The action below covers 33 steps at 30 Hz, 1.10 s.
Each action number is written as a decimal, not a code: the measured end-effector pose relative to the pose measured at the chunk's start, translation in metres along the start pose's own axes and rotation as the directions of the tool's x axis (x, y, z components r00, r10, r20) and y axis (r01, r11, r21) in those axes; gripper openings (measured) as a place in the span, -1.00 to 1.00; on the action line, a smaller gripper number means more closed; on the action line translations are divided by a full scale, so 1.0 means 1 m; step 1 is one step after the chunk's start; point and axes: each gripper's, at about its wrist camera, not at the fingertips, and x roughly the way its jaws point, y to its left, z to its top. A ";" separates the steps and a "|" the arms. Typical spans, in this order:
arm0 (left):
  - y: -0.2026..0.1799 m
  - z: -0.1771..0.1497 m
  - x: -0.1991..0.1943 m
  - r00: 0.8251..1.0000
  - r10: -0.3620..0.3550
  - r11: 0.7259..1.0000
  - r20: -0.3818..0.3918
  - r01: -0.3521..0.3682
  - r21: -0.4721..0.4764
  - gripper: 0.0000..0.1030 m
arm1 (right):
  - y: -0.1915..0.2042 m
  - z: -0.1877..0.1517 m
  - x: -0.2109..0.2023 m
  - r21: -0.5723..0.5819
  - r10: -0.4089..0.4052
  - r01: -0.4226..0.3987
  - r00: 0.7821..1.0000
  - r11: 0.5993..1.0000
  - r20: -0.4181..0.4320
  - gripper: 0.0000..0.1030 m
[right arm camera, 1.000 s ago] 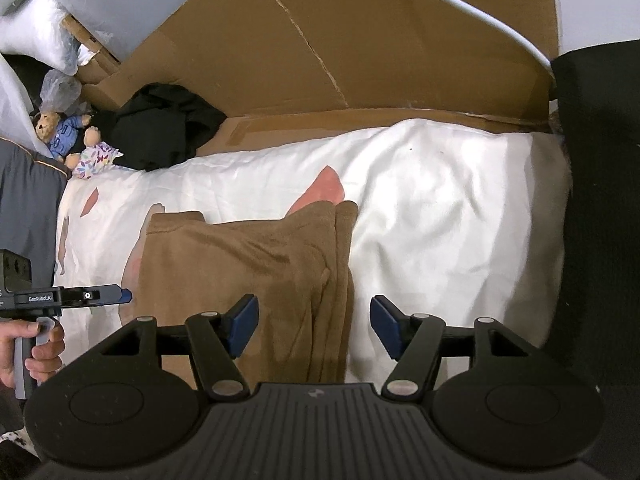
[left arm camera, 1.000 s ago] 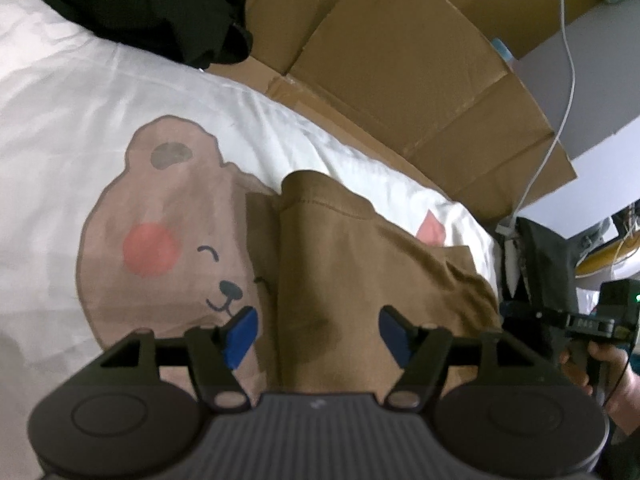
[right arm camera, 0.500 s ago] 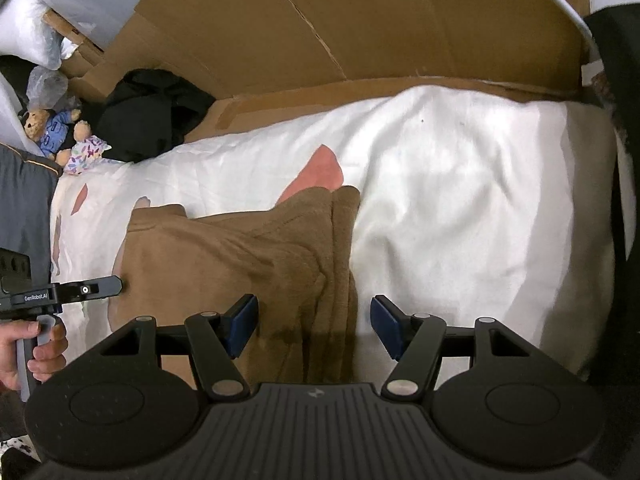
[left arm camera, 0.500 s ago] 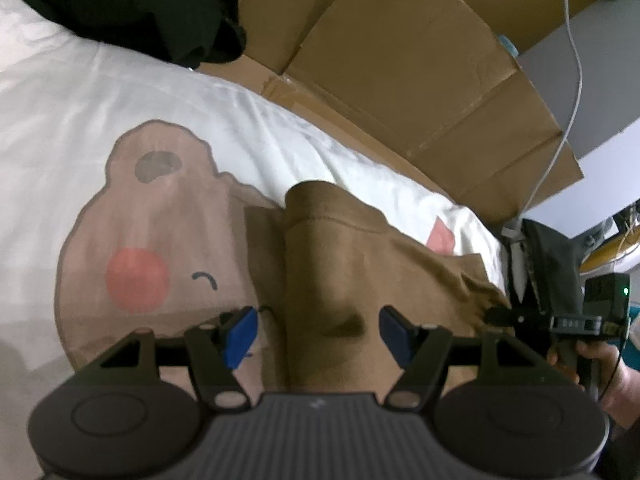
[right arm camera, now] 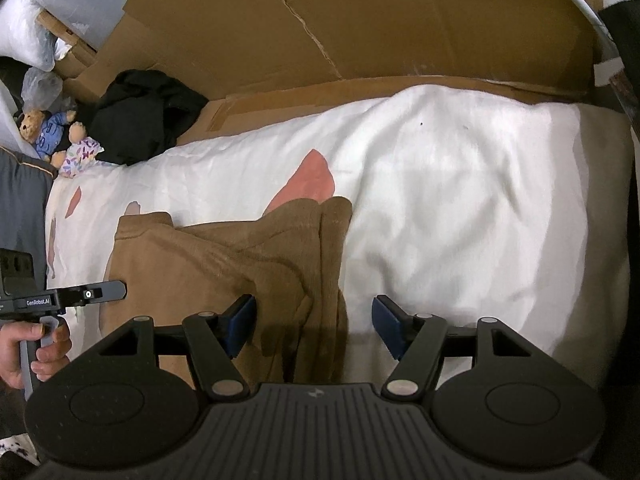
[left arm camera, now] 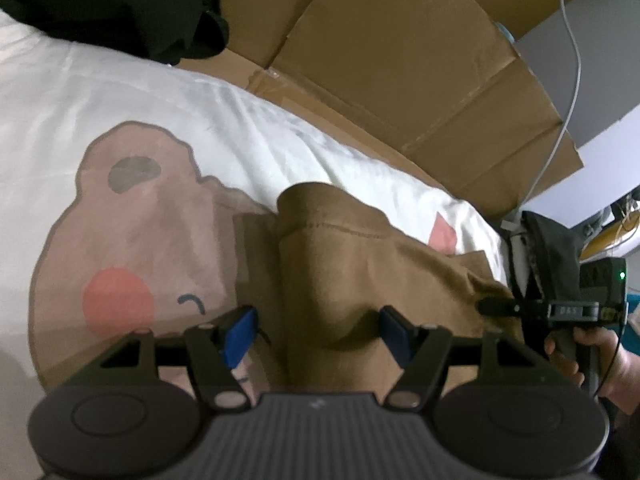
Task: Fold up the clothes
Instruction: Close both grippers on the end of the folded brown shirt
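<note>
A brown garment (left arm camera: 344, 272) lies partly folded on a white bedsheet (left arm camera: 168, 112) printed with a bear face. My left gripper (left arm camera: 318, 334) is open, its blue pads straddling the garment's left end just above the cloth. The garment also shows in the right wrist view (right arm camera: 224, 264), with its ribbed edge toward the right. My right gripper (right arm camera: 313, 326) is open over that right edge, one pad above the cloth, the other above bare sheet (right arm camera: 460, 200). Each gripper appears in the other's view, at the right (left arm camera: 496, 306) and at the left (right arm camera: 116, 290).
Flattened cardboard (left arm camera: 400, 60) stands along the bed's far side. A black garment (right arm camera: 148, 116) lies at the far left corner, with two small teddy bears (right arm camera: 52, 132) beside it. A white cable (left arm camera: 568, 80) hangs over the cardboard. A dark bag (left arm camera: 556, 248) sits past the bed's right end.
Both grippers have moved closer and lower over the brown garment, the left toward its left end, the right toward its right edge. Both stay open and the garment has not moved.
</note>
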 end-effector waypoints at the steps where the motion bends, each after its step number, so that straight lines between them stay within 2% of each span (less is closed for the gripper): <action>1: 0.000 0.000 0.001 1.000 -0.003 1.000 0.000 0.003 0.000 0.36 | -0.001 0.000 -0.001 -0.001 0.005 -0.005 1.000 1.000 -0.001 0.34; 5: 0.001 0.002 0.002 1.000 -0.009 1.000 -0.004 0.009 0.003 0.36 | -0.010 -0.001 -0.004 0.022 0.023 -0.023 1.000 1.000 0.006 0.34; 11: -0.001 0.004 0.006 1.000 -0.010 1.000 0.000 0.010 0.015 0.36 | -0.005 0.001 0.001 0.000 0.007 -0.007 1.000 1.000 0.005 0.38; 21: -0.013 0.003 0.008 0.999 0.036 0.996 -0.005 -0.035 0.076 0.40 | 0.001 0.003 0.008 -0.032 0.005 -0.004 1.000 0.999 0.012 0.40; 30: -0.024 0.002 0.014 0.995 0.096 0.986 -0.005 -0.095 0.137 0.37 | 0.010 0.005 0.013 -0.071 -0.022 0.023 1.000 0.997 0.020 0.40; 33: -0.024 0.002 0.014 0.995 0.097 0.986 0.002 -0.096 0.134 0.34 | 0.013 0.006 0.015 -0.075 -0.028 0.030 0.999 0.997 0.020 0.40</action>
